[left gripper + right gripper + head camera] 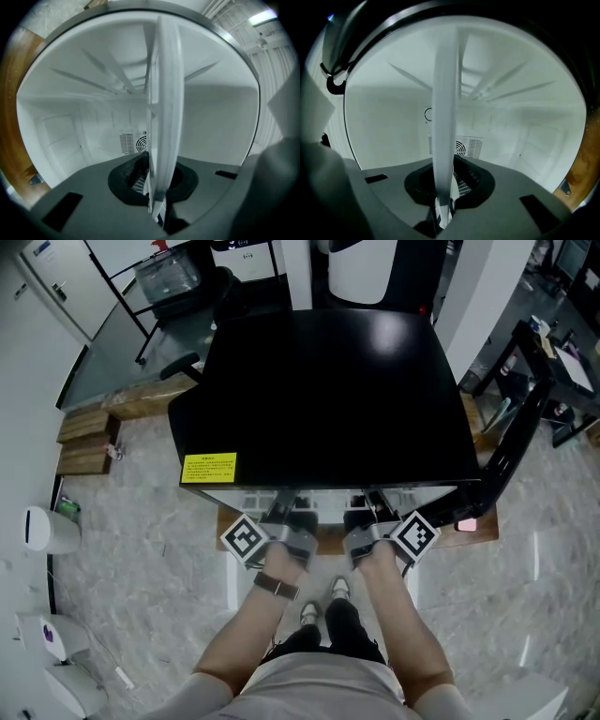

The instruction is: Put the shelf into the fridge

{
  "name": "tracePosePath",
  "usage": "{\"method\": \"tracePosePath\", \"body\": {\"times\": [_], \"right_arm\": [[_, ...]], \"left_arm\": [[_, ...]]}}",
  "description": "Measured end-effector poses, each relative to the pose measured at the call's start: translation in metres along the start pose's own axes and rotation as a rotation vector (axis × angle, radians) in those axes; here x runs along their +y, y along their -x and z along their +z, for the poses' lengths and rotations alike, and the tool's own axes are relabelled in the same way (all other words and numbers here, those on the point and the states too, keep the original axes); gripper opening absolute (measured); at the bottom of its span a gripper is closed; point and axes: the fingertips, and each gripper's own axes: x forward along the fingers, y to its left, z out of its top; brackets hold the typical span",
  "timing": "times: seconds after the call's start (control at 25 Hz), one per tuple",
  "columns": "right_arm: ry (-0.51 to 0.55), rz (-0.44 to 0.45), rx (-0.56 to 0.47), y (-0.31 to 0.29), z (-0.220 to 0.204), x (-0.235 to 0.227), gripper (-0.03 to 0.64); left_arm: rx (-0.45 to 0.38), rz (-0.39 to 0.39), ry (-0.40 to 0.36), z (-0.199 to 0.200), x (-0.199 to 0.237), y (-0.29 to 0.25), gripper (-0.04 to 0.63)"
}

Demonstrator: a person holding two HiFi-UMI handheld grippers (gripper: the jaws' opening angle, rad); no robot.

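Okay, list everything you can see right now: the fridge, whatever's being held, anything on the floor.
fridge: one, black top, white inside, in front of the person
shelf: one, white, seen edge-on, reaching into the fridge
label: one, yellow, front left corner of the fridge top
vent: one, white, fridge back wall
boards: a few, brown wood, floor left of the fridge
watch: one, dark, left wrist
left hand-held gripper: one, grey, shut on the shelf
right hand-held gripper: one, grey, shut on the shelf
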Motion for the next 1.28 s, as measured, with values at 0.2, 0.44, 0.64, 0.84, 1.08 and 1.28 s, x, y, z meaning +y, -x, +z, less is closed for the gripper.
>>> {"method": "tracePosePath", "body": {"times": [0.2,0.44,0.64,0.84,1.08,1.28], "right_arm": [[0.004,0.014,0.003,-0.008,0.003,0.001,0.048],[0.012,0.024,0.008,-0.020,0.008,0.001,0.048],[0.022,0.028,0.015,-0.027,0.011,0.001,0.048],[0.026,0.028,0.011,-0.033,0.013,0.000,0.048],[0.028,0.017,-0.008,-0.036,0.015,-0.001,0.048],[0.046,0.027,-0.019,-0.037,0.016,0.001,0.049]], "left_arm": [[-0.009,-0.008,0.002,0.003,0.002,-0.008,0.029],[-0.017,-0.014,0.000,0.008,0.003,-0.018,0.029],[-0.023,-0.021,0.000,0.012,0.003,-0.025,0.029],[-0.026,-0.022,0.001,0.016,0.004,-0.031,0.029],[-0.032,-0.023,0.012,0.017,0.003,-0.035,0.029],[-0.036,-0.041,-0.015,0.018,0.002,-0.036,0.031]]}}
